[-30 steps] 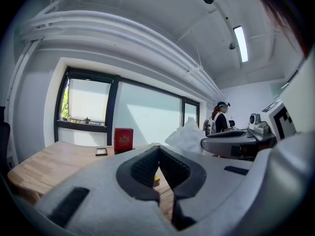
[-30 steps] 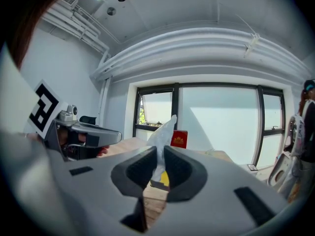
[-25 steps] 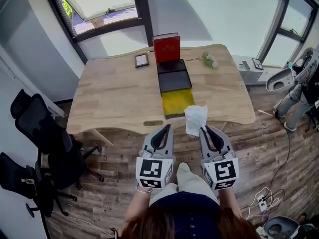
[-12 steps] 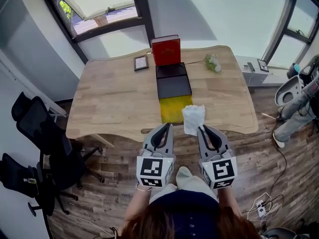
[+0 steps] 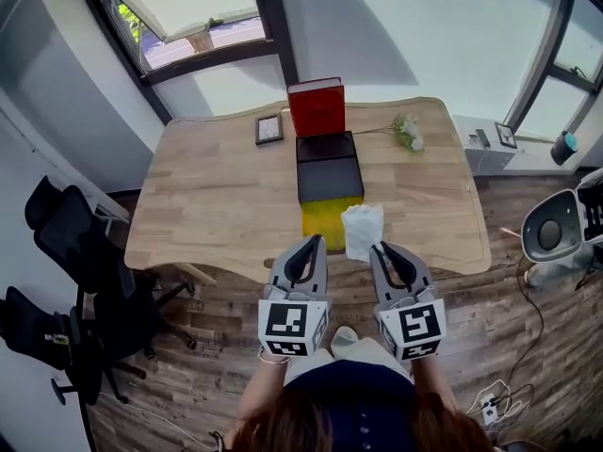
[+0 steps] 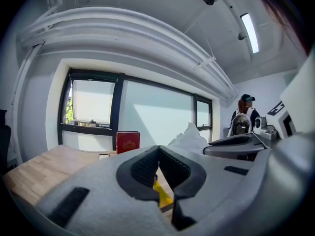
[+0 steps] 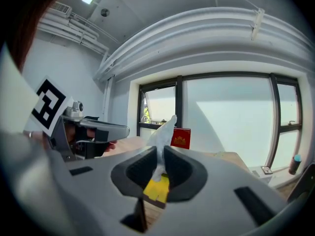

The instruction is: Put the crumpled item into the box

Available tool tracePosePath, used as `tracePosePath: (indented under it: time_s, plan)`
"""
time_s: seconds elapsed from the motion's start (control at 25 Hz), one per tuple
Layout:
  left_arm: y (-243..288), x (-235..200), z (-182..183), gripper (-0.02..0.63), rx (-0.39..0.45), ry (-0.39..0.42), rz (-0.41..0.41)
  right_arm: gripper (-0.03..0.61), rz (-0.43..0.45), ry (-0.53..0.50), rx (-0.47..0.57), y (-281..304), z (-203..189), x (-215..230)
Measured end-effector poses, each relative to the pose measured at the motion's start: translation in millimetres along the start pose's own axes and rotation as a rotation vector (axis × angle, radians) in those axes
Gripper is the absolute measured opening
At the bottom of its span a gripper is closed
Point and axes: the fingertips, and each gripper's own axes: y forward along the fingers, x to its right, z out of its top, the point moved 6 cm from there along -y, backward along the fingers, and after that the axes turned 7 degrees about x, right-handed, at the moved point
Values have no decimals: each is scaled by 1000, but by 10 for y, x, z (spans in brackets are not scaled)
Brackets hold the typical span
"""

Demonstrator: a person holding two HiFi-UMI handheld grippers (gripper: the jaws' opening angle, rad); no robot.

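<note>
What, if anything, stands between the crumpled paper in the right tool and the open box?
Nothing visible does: the crumpled paper, clamped in the right tool, hangs beside the bare yellow near end of the box; its red lid stands upright behind.

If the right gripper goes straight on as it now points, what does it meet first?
Likely the box: its yellow front part lies just ahead, below the held white tissue, the upright red lid behind. Depth is unclear.

Bright daylight through windows (image 5: 188,8); pale sun patches on wall (image 5: 424,36). Counter (image 5: 207,196) evenly lit, soft shadows. Strong fisheye bending; gripper views dark-cornered, near foreground blurred.
</note>
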Motion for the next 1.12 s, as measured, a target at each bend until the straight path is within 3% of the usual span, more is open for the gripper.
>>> tracePosePath:
  time_s: [0.48, 1.12]
  plan:
    - [37, -240, -77, 26, -21, -17, 61, 53, 41, -5, -38, 288, -112, 16]
    - [455, -622, -105, 26, -32, -14, -2, 54, 21, -37, -132, 827, -295, 53]
